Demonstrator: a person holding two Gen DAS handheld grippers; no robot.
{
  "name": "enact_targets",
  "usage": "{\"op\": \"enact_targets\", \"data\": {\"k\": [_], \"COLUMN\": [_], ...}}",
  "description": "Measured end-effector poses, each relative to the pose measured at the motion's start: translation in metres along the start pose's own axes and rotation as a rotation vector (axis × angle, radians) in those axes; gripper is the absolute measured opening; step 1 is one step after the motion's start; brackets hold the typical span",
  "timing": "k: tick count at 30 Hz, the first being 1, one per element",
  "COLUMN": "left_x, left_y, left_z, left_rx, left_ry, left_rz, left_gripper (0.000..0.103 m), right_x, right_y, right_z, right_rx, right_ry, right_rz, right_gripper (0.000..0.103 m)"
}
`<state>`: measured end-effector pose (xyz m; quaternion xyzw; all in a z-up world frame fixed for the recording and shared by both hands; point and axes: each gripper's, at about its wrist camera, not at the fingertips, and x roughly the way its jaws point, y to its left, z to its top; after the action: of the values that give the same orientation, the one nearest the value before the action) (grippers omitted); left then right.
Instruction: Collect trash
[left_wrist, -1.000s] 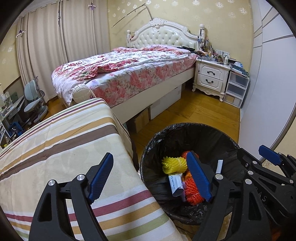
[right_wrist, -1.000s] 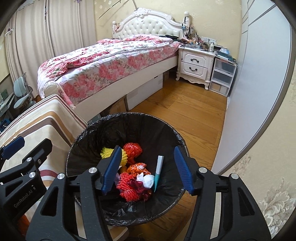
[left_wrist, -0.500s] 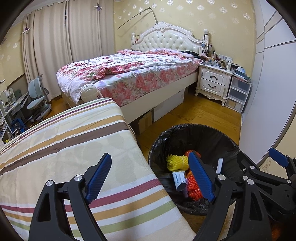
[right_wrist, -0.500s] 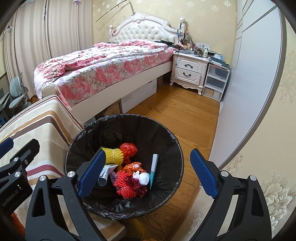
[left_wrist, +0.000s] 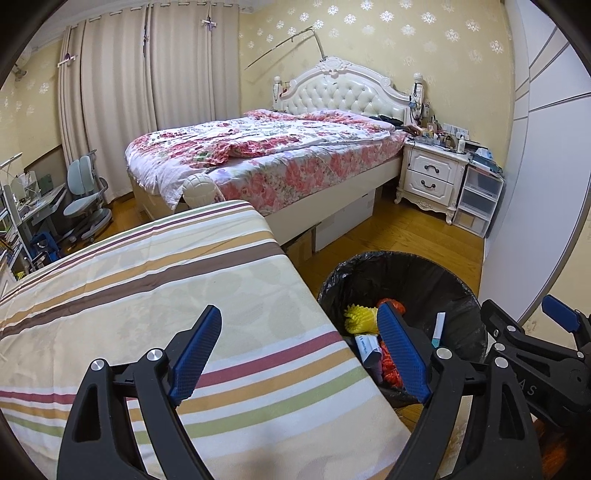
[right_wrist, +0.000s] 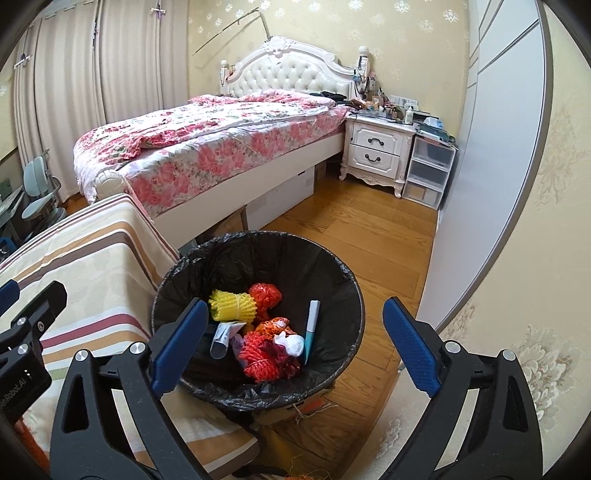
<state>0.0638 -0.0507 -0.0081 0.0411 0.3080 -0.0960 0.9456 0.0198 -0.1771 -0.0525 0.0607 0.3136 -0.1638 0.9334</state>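
A black-lined trash bin (right_wrist: 343, 284) stands on the wood floor beside a striped table (left_wrist: 155, 295). Inside lie yellow foam netting (right_wrist: 232, 305), red and orange netting (right_wrist: 264, 354), a white tube (right_wrist: 223, 334), a crumpled white wad (right_wrist: 293, 341) and a white-and-teal pen (right_wrist: 311, 326). My right gripper (right_wrist: 291, 349) is open and empty, above and in front of the bin. My left gripper (left_wrist: 299, 354) is open and empty over the table's right edge, with the bin (left_wrist: 458, 291) to its right. The right gripper's body shows in the left wrist view (left_wrist: 535, 354).
A bed with a floral cover (left_wrist: 280, 155) stands behind the table. A white nightstand (right_wrist: 376, 155) and clear plastic drawers (right_wrist: 428, 173) are at the back right. A white wardrobe (right_wrist: 491, 158) runs along the right. A desk chair (left_wrist: 85, 199) is at far left.
Both grippers have pulled back and up from the bin. The right gripper's fingers have opened wider. The left gripper has shifted left over the table.
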Motion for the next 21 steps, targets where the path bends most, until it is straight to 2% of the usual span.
{"op": "enact_targets", "data": {"k": [21], "left_x": [-0.049], "left_y": [0.025], "left_z": [-0.016], "left_rx": [-0.042], "left_ry": [-0.054], "left_rz": [0.038], "left_gripper": [0.084], "right_x": [-0.057], "right_y": [0.022], "right_z": [-0.004], "right_rx": [-0.044], "right_ry": [-0.073], "right_rz": [0.061], "right_gripper": [0.093]}}
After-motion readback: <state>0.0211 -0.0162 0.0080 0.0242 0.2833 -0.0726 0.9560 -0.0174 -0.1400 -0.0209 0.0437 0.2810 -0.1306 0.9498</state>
